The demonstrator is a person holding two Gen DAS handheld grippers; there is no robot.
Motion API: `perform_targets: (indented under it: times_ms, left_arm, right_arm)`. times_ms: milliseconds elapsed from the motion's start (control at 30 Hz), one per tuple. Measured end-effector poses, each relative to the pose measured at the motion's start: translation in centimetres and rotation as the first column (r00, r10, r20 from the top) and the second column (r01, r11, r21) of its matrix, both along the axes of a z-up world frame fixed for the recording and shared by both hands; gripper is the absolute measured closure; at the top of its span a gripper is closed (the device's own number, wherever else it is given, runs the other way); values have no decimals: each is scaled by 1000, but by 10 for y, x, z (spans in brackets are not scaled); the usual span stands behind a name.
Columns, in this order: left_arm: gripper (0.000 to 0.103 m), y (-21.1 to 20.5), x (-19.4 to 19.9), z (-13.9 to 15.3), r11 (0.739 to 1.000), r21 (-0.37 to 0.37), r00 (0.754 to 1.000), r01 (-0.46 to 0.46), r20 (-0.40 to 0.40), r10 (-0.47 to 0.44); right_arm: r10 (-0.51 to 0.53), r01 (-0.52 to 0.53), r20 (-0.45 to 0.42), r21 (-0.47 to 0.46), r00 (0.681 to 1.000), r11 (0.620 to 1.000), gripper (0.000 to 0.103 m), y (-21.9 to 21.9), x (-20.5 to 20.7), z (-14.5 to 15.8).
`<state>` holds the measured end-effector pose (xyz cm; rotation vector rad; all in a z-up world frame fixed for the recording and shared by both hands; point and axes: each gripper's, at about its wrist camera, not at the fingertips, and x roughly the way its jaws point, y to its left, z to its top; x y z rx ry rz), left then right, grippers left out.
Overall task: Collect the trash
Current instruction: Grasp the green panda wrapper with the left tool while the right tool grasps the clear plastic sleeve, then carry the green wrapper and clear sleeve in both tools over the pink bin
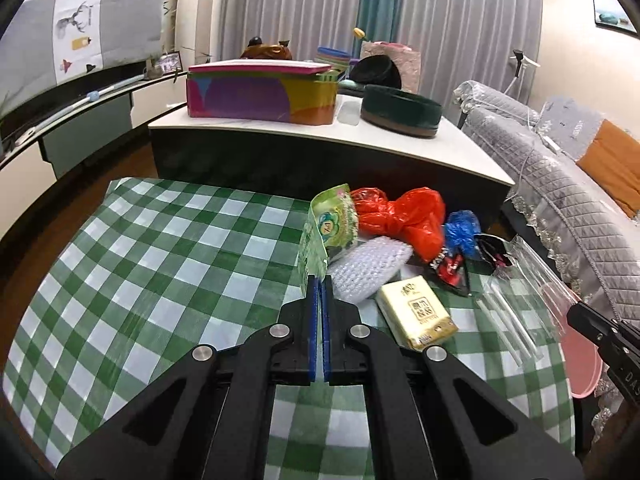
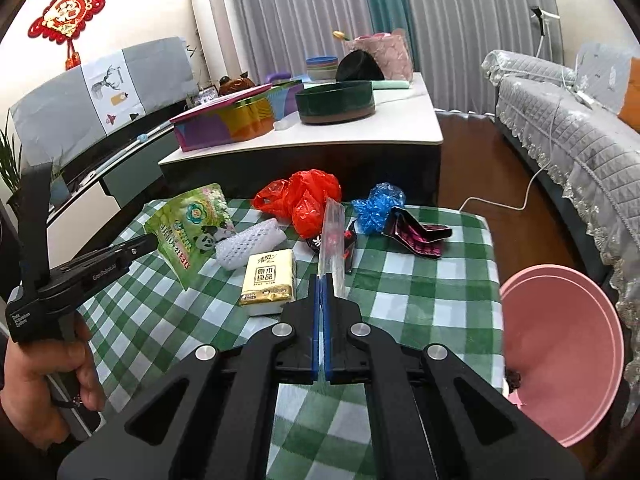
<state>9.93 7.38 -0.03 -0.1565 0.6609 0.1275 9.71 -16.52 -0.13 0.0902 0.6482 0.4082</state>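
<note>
My left gripper (image 1: 320, 280) is shut on the lower edge of a green panda-print pouch (image 1: 330, 224), lifted over the green checked table (image 1: 160, 280). In the right wrist view that pouch (image 2: 192, 232) hangs from the left gripper (image 2: 154, 240), held in a person's hand. My right gripper (image 2: 322, 280) is shut on a long clear plastic wrapper (image 2: 333, 236), which stands up from its tips. The left wrist view shows this wrapper (image 1: 532, 268) at the right gripper (image 1: 574, 312).
On the table lie a red bag (image 2: 308, 200), a blue bag (image 2: 378, 206), white foam netting (image 2: 250, 246), a tissue pack (image 2: 269, 280) and dark wrappers (image 2: 416, 238). A pink basin (image 2: 560, 344) stands off the table's right edge. Behind it is a low white table (image 2: 360, 132); a grey sofa (image 2: 580, 152) is on the right.
</note>
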Motion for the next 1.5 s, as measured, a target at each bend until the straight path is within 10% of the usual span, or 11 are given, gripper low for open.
perform_targets:
  times_ms: [1500]
  left_arm:
    - [103,-100,-21,28,972,25,966,234,104,-236]
  right_arm:
    - [-213,216,122,-10,969,976,102,-97,-43,34]
